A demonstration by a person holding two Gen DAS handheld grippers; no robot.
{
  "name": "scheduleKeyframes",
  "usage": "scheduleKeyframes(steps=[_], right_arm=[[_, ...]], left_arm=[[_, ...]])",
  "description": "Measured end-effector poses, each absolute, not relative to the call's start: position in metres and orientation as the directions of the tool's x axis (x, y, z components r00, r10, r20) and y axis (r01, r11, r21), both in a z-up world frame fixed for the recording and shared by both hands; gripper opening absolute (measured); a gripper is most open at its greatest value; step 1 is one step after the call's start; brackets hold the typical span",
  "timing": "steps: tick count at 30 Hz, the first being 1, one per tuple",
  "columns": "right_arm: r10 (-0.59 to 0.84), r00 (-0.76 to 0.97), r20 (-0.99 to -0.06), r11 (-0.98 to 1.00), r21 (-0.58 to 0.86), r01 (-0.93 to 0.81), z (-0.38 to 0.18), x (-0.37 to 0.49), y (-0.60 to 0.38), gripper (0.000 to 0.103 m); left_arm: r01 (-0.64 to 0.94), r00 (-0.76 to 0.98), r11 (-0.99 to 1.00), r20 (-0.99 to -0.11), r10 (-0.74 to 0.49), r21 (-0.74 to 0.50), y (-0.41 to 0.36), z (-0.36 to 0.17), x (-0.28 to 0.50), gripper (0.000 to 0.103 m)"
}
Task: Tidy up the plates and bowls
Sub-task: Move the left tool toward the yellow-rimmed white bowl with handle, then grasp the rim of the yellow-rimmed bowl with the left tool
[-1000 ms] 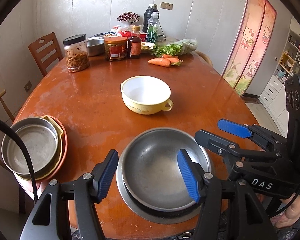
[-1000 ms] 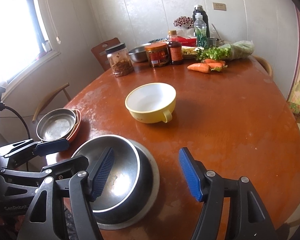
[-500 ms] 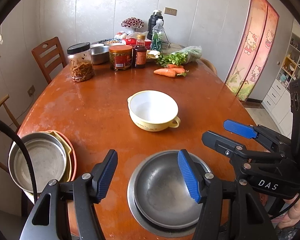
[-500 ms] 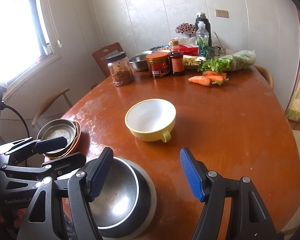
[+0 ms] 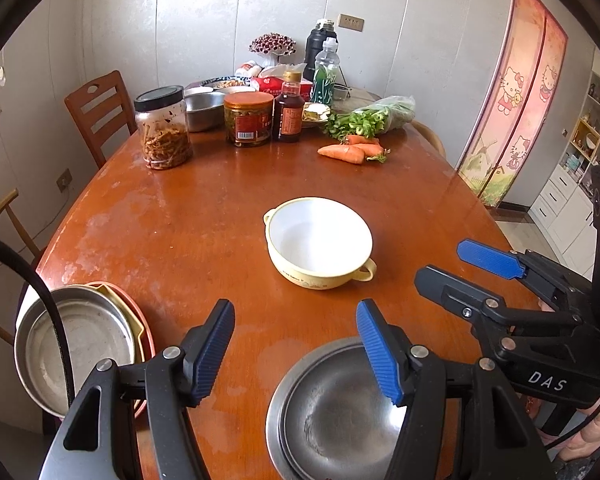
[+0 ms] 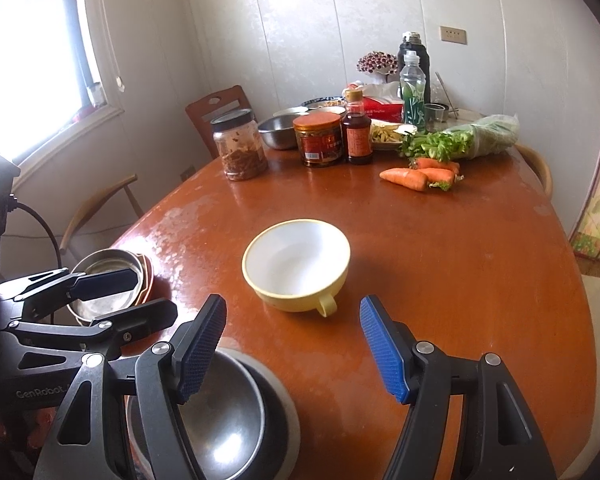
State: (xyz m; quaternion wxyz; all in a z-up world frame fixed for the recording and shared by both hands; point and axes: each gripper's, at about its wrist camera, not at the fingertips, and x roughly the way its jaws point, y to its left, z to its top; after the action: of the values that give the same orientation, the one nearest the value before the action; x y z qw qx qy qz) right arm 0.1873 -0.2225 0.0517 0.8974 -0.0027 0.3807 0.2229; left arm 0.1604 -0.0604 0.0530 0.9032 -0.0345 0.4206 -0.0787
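Observation:
A yellow bowl (image 5: pixel 319 242) (image 6: pixel 296 264) with a white inside and small handles stands alone mid-table. Near the front edge a steel bowl (image 5: pixel 336 416) (image 6: pixel 224 428) sits nested in a wider steel dish. At the left edge lies a stack of plates (image 5: pixel 88 340) (image 6: pixel 108 280), a steel one on top of yellow and orange ones. My left gripper (image 5: pixel 296 354) hangs open above the table, between the stack and the steel bowl, nothing between its blue pads. My right gripper (image 6: pixel 294 350) is open too, empty, just short of the yellow bowl.
The far end of the brown table (image 5: pixel 220 216) is crowded: a glass jar (image 5: pixel 162 128), a red-lidded jar (image 5: pixel 248 118), a sauce bottle (image 5: pixel 288 108), a steel basin (image 5: pixel 204 110), carrots (image 5: pixel 348 152) and greens (image 5: pixel 374 118). Wooden chairs (image 5: pixel 98 110) stand along the left side.
Both grippers have drawn back and up from the table. The steel bowl has slid toward the bottom of both views and the yellow bowl sits lower. The jaws stay open and empty.

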Motion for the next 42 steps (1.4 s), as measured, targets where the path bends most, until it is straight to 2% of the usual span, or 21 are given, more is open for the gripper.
scheduleKeyframes(steps=[26,28,31,39,42], right_arm=[[0.399,0.554,-0.731,0.883,0.143,-0.447,0.020,0.282,-0.213,0.071],[0.394,0.544,-0.741,0.881,0.137,-0.452,0.013,0.292,-0.212,0.063],[0.388,0.531,-0.753,0.881,0.134,-0.454,0.006,0.304,-0.210,0.061],[0.386,0.497,-0.777,0.872,0.131,-0.472,-0.011,0.321,-0.204,0.044],[0.392,0.489,-0.779,0.868,0.138,-0.478,-0.015,0.325,-0.201,0.042]], left_arm=[[0.061,0.511,0.984,-0.841,-0.176,-0.169,-0.063,0.020,0.239,0.063],[0.055,0.499,0.984,-0.849,-0.174,-0.169,-0.063,0.016,0.244,0.063],[0.051,0.481,0.984,-0.859,-0.174,-0.171,-0.063,0.011,0.251,0.063],[0.051,0.429,0.976,-0.877,-0.215,-0.214,-0.063,-0.001,0.267,0.063],[0.035,0.415,0.978,-0.887,-0.203,-0.207,-0.062,-0.007,0.271,0.063]])
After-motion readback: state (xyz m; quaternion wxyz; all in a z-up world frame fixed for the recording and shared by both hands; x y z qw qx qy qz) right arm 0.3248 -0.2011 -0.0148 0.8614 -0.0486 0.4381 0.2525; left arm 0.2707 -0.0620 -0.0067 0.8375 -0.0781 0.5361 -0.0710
